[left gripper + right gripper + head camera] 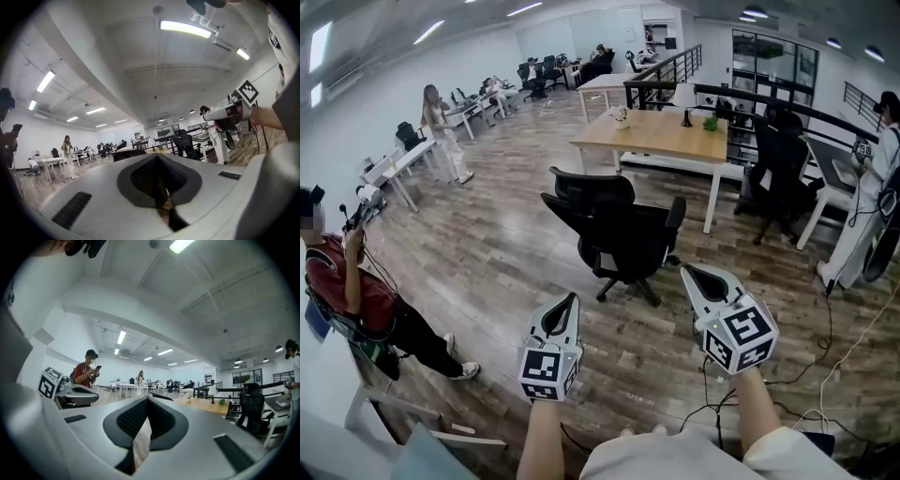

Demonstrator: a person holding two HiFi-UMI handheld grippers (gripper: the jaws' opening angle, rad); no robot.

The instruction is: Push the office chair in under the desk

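Observation:
A black office chair (619, 234) stands on the wood floor, pulled out a short way from the light wooden desk (666, 136) with white legs. Its backrest faces me. My left gripper (573, 297) and right gripper (684, 271) are held side by side in front of me, short of the chair and touching nothing. Both have their jaws shut with nothing between them. In the left gripper view, the left gripper (157, 157) points level towards the chair back (127, 153). In the right gripper view, the wooden desk (206, 405) shows beyond the right gripper (147, 400).
A second black chair (780, 169) stands at a white desk on the right, beside a person in white (867, 202). A person in a red top (352, 295) crouches at the left, and another (445, 131) stands farther back. Cables (825, 375) trail on the floor at the right.

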